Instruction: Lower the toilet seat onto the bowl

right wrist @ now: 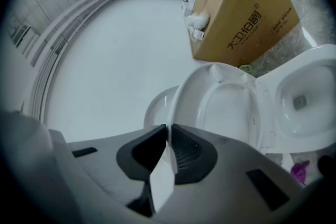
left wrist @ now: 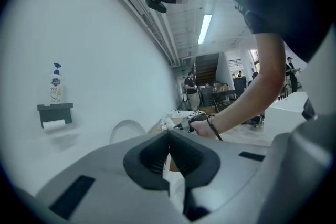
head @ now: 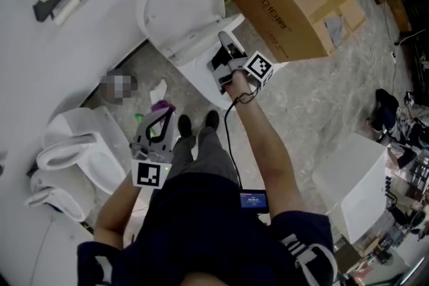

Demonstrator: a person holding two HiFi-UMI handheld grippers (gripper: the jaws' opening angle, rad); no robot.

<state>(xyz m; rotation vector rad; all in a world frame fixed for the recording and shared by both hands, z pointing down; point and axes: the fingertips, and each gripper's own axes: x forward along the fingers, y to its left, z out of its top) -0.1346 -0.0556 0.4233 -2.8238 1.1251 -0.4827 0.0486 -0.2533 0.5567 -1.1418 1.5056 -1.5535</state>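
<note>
The person wore a dark navy short-sleeved T-shirt point(head: 201, 231) with white sleeve print, grey trousers point(head: 209, 156) and black shoes point(head: 184, 124). The grey plastic left gripper point(head: 158, 122) and right gripper point(head: 224, 43) each bore a white cube with black square markers point(head: 259, 67). A thin black cable point(head: 231, 144) joined the right one to a small black screen unit point(head: 254, 200).

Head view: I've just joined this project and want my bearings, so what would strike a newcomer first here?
The white toilet in the middle of the picture draws the eye first, with its seat raised upright. The right gripper points at the seat's edge with its jaws nearly together. A big cardboard box stands on the floor just right of the toilet.
</note>
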